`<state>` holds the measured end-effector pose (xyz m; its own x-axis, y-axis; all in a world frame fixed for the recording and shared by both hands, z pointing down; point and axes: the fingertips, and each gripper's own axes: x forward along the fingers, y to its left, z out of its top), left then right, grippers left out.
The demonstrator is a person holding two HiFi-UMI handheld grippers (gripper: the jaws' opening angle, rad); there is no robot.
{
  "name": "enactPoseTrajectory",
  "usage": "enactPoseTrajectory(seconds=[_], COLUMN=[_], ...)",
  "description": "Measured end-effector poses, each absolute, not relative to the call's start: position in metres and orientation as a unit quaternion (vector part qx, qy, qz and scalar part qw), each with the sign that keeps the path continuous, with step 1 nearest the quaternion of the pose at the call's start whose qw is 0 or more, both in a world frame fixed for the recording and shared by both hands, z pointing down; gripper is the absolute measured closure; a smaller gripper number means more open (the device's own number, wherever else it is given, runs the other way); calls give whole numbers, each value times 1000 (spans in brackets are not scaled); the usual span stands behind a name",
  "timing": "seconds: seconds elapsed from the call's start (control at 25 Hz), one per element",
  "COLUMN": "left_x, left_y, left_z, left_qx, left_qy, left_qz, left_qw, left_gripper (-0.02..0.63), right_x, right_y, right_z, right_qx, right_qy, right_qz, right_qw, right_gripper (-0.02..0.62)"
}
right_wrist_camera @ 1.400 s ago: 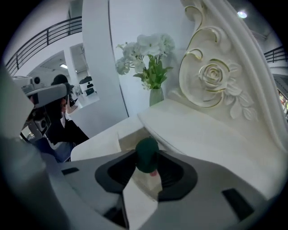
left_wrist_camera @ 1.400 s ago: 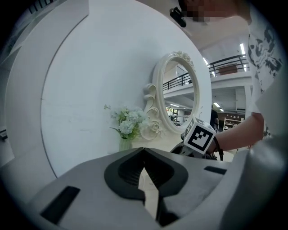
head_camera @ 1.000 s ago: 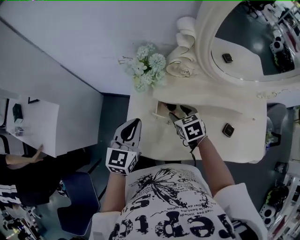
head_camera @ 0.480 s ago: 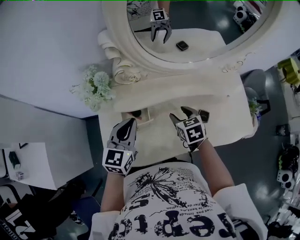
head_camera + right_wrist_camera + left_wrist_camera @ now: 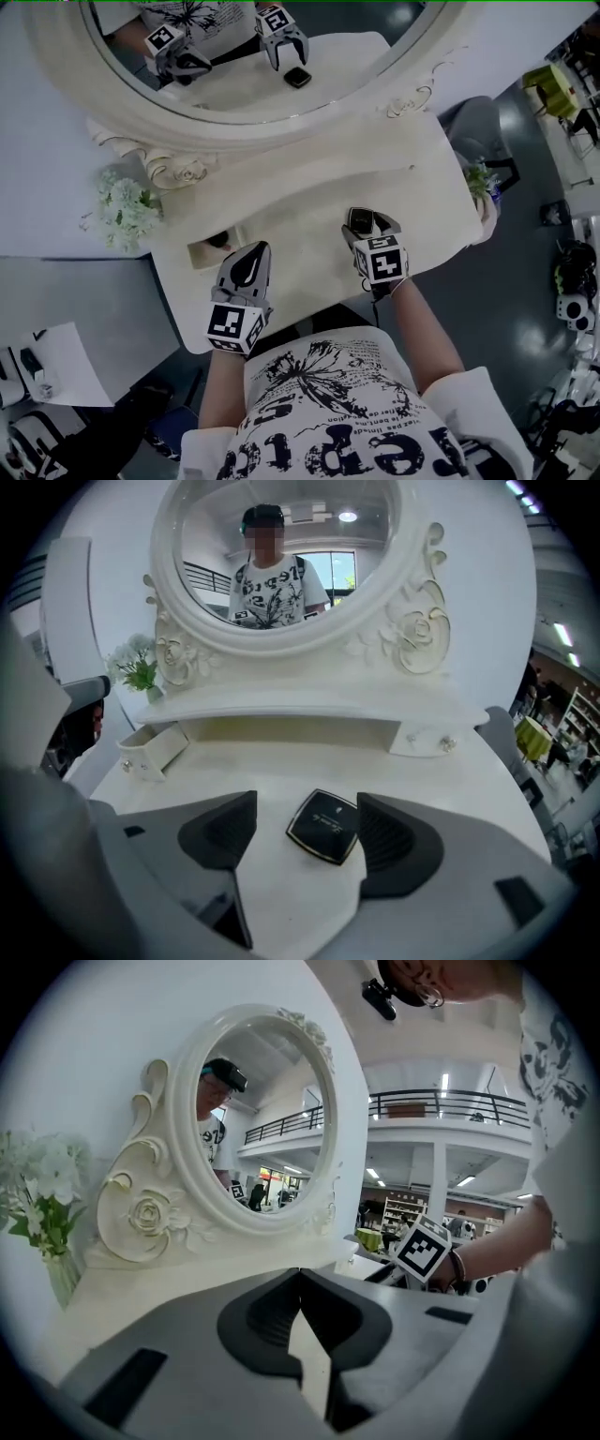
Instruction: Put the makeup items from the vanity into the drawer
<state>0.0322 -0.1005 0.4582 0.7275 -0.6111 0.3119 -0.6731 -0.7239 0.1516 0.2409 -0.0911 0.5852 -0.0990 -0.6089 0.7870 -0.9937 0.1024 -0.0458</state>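
Observation:
A black square compact (image 5: 325,826) lies flat on the cream vanity top (image 5: 281,761). My right gripper (image 5: 305,805) straddles it with jaws opening; the left pad stands clear of it and the right pad is close beside its corner. From the head view the compact (image 5: 358,221) shows between the right gripper's (image 5: 372,225) fingers. At the vanity's left a small drawer (image 5: 208,247) is pulled out, with a dark item in it. My left gripper (image 5: 259,249) hovers over the front of the top, shut and empty, its jaws (image 5: 300,1277) meeting at the tips.
A large oval mirror (image 5: 253,56) in a carved cream frame stands at the back. White flowers (image 5: 122,211) stand at the left end and a small plant (image 5: 478,178) at the right. A closed drawer with two knobs (image 5: 424,740) is at the back right.
My right gripper has moved right from the open drawer to the compact, and its jaws now sit around it. The head view has swung toward the mirror. The left gripper has barely moved.

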Motion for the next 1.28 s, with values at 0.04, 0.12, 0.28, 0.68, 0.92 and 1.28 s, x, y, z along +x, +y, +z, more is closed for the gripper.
enactPoseTrajectory(seconds=[0.04, 0.12, 0.28, 0.68, 0.92, 1.28], left_x=[37, 44, 44, 30, 18, -43], left_y=[-98, -93, -86, -84, -83, -89], left_z=[462, 470, 485, 497, 485, 450], left_qx=[920, 918, 913, 906, 905, 894], left_qy=[-347, -346, -348, -360, -369, -413], left_qz=[125, 133, 148, 160, 148, 117], left_qw=[132, 140, 153, 158, 154, 128], left_gripper=[586, 586, 587, 586, 586, 586], right_x=[247, 255, 258, 262, 257, 171], right_y=[-90, -87, -85, -90, -89, -118], right_z=[592, 606, 631, 646, 634, 573], right_qx=[599, 605, 615, 626, 621, 581], right_qy=[-668, -655, -634, -613, -615, -687], right_qz=[314, 323, 349, 364, 377, 317], right_qw=[312, 316, 314, 316, 305, 300], right_gripper=[272, 259, 247, 249, 249, 249])
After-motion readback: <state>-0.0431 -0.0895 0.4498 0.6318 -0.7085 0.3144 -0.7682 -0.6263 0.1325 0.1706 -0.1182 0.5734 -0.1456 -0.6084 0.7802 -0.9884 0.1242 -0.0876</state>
